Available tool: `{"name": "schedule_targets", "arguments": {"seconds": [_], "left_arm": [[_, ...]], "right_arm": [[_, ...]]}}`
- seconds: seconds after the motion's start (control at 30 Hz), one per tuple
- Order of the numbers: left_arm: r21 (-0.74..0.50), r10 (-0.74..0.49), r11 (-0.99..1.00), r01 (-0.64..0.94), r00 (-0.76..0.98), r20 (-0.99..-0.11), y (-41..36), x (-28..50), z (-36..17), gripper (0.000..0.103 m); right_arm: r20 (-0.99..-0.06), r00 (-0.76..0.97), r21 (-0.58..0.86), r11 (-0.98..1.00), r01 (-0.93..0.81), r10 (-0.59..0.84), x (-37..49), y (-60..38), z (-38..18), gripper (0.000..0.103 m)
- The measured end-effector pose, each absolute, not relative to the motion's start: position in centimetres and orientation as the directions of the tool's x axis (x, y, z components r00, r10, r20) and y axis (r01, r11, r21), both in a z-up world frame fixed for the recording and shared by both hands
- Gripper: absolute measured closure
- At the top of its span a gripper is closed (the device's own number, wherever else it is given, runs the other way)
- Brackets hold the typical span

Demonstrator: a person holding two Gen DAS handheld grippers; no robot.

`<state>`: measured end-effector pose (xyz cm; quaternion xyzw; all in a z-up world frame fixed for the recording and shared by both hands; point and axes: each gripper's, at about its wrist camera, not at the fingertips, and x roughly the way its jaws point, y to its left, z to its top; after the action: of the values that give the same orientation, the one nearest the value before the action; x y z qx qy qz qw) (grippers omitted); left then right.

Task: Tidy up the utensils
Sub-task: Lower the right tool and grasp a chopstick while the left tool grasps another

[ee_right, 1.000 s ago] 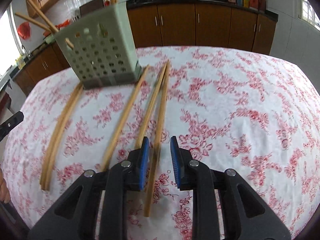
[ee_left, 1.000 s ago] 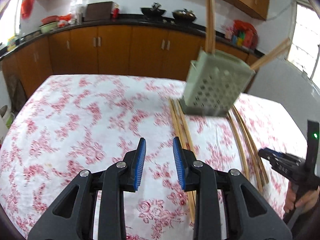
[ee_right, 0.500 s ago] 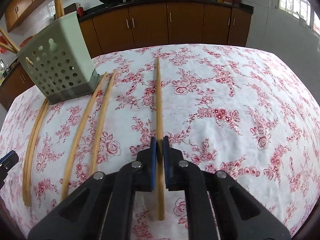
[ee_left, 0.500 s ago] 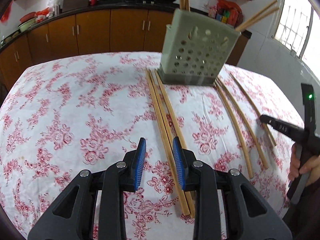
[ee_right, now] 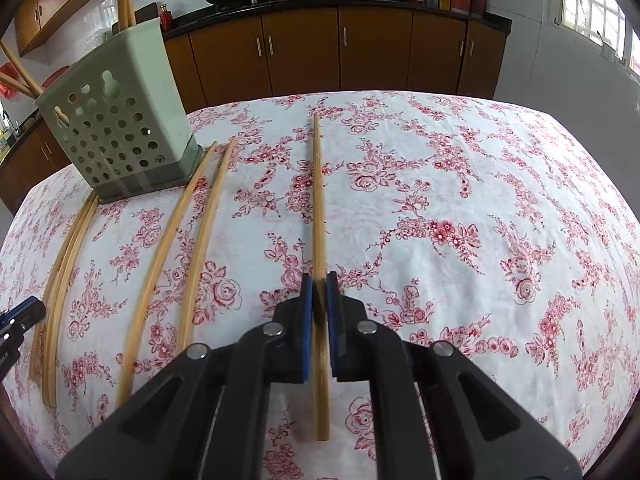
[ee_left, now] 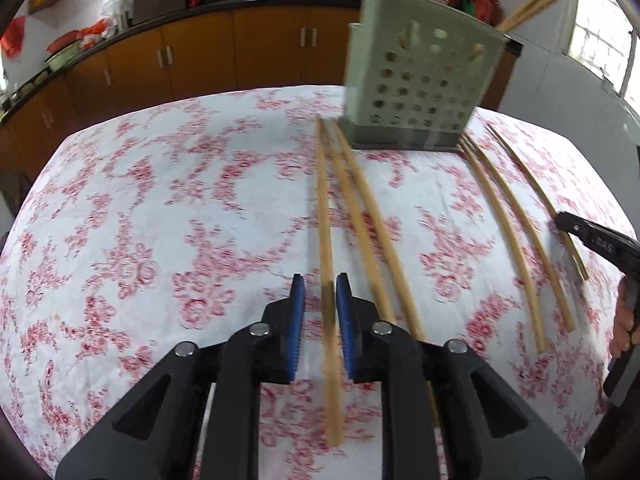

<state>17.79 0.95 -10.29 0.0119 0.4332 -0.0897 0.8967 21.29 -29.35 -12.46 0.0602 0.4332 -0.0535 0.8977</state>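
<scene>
Chopstick flat on floral tablecloth, clenched in right gripper; second chopstick between left gripper, jaws closing, not yet pressing; pickup step; next likely lift, tip into green holder.

Brown cabinets line white walls beside a bright window.

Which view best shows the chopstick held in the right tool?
The right wrist view: the chopstick runs sharp and whole, clamped in the right tool. The left wrist view shows only its far stretch, its near end behind that tool's tip.
</scene>
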Motion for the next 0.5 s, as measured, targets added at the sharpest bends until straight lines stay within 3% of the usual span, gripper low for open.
{"name": "schedule_targets", "arguments": {"seconds": [0.27, 0.33, 0.5], "left_arm": [[-0.031, -0.117, 0.989, 0.147, 0.620, -0.776, 0.3, 17.8, -10.3, 0.086], [-0.036, -0.100, 0.993, 0.115, 0.621, -0.777, 0.7, 18.3, -10.3, 0.094], [-0.068, -0.028, 0.997, -0.041, 0.623, -0.782, 3.8, 19.6, -10.2, 0.095]], "right_arm": [[-0.782, 0.622, 0.053, 0.989, 0.134, -0.042, 21.2, -29.2, -12.4, 0.092], [-0.781, 0.623, 0.043, 0.991, 0.126, -0.046, 21.2, -29.1, -12.4, 0.094], [-0.776, 0.630, 0.043, 0.993, 0.107, -0.034, 21.2, -29.4, -12.4, 0.095]]}}
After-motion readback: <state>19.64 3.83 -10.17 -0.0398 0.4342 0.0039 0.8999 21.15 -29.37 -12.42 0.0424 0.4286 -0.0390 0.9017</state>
